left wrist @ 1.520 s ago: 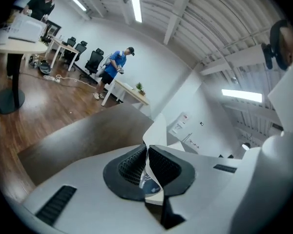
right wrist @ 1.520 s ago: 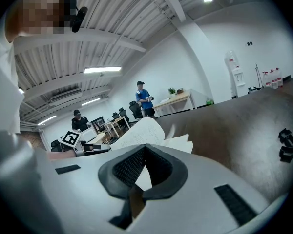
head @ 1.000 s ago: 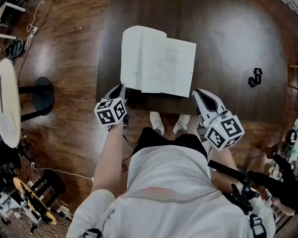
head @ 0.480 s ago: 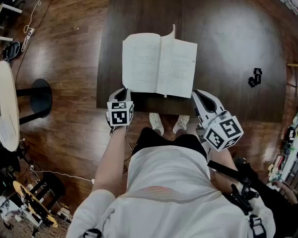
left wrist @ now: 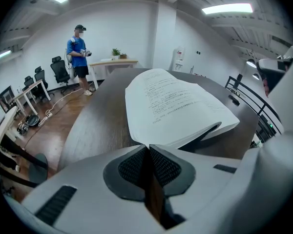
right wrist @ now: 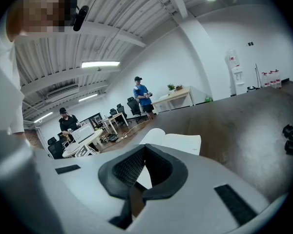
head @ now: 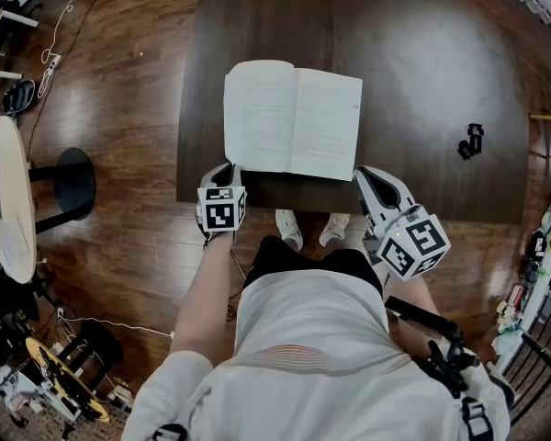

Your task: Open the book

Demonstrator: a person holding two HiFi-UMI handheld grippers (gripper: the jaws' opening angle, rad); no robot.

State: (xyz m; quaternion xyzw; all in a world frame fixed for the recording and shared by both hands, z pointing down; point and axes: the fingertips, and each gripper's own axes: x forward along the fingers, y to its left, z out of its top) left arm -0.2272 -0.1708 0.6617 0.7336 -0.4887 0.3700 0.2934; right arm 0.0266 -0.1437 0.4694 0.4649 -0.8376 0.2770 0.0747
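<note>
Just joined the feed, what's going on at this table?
A person holding two grippers faces a white book lying open, pages up, on the dark wooden table. The left gripper, shut and empty, sits by its near left corner; the right gripper is at the near right corner, grip unclear.

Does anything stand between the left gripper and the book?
Nothing visible does. The left gripper, jaws together, points straight at the near corner of the open book, close up, with no object between them.
</note>
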